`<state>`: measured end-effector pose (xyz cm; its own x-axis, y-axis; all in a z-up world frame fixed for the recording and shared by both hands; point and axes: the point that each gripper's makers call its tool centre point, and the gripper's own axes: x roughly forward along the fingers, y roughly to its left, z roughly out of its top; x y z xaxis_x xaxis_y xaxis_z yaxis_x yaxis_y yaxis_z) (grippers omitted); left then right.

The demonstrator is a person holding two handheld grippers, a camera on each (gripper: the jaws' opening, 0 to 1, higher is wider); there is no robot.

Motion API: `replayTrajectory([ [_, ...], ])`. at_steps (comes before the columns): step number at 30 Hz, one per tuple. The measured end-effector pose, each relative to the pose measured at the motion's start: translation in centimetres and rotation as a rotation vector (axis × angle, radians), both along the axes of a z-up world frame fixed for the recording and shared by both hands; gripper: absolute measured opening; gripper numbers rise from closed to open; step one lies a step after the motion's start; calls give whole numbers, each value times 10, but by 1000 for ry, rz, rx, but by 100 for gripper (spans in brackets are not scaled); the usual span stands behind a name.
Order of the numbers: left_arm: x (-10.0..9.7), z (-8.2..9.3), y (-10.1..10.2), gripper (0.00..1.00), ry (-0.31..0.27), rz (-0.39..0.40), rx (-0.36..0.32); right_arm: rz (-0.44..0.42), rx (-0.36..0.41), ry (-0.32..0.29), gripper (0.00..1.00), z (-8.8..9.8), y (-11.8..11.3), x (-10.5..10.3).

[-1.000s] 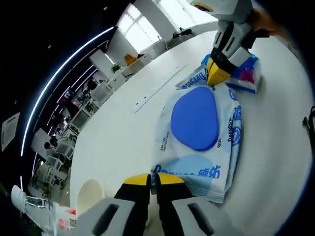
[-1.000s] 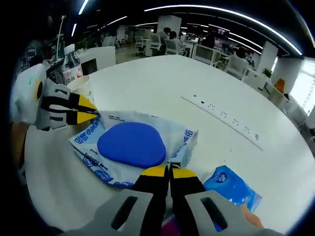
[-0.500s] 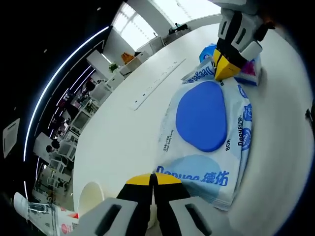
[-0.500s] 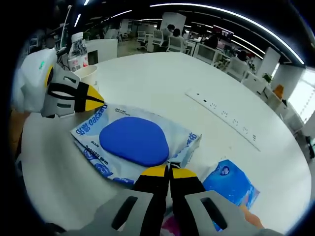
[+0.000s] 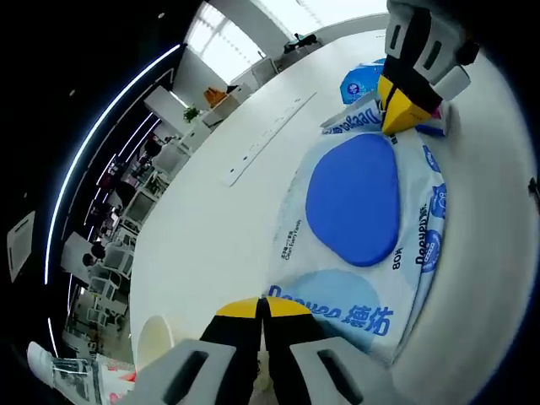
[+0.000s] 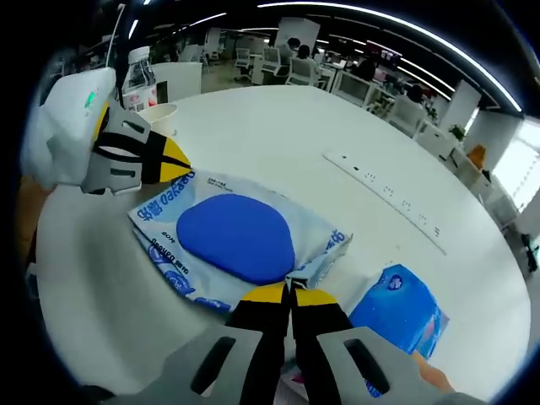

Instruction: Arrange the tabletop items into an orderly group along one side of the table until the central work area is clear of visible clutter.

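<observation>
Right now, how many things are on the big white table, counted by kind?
Wipes packs with a blue lid: 1
Small blue tissue packs: 1
Paper cups: 1
Water bottles: 1
Power strips: 1
Total: 5

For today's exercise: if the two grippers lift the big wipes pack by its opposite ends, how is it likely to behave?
The wipes pack looks like a soft film pouch with crinkled ends, so it will probably sag in the middle rather than stay flat. The glossy wrap could slip, since the left gripper and right gripper each pinch only a thin edge. It lies flat, so rolling seems unlikely.
</observation>
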<state>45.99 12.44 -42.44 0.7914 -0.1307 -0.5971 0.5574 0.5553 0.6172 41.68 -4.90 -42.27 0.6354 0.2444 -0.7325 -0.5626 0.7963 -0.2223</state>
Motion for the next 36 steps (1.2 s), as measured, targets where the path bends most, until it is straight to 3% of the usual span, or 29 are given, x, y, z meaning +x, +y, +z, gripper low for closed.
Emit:
replayTrajectory([
  [8, 1, 0, -2, 0, 1, -9, 12, -43, 7, 20, 0, -1, 1, -7],
  [16, 3, -1, -2, 0, -8, -17, 48, -82, -4, -20, 0, -7, 2, -10],
  [36, 1, -1, -10, 0, -40, -50, 90, -192, 91, -50, 0, -13, 1, -20],
])
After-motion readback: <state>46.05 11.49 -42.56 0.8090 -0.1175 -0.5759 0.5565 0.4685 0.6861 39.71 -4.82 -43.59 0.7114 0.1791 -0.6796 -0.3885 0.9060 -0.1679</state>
